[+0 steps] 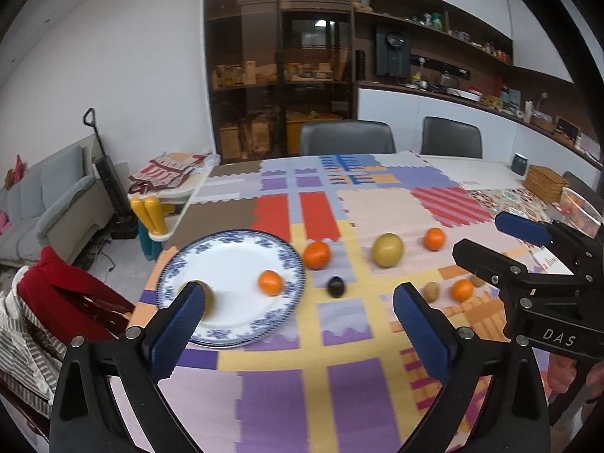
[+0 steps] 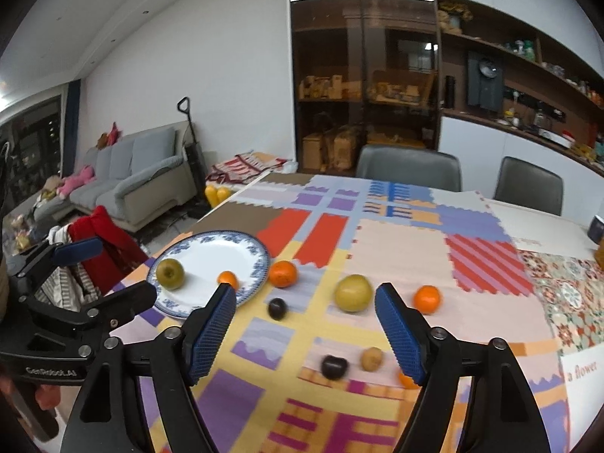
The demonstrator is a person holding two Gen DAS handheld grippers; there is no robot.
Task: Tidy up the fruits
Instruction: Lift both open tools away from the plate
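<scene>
Right wrist alone shows a second dark plum [image 2: 333, 366].

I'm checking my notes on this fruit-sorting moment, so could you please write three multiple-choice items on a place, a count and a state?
1. Where does the green apple lie?
A. on the blue-and-white patterned plate
B. on the patchwork tablecloth
C. in the right gripper

2. How many fruits are on the plate?
A. one
B. two
C. four

3. How do the right gripper's jaws stand?
A. shut on a plum
B. shut on nothing
C. open and empty

Key: 1 A, the apple sits inside the rim; 2 B, the apple and a small orange tangerine; 3 C, its blue pads stand wide apart above the cloth.
</scene>
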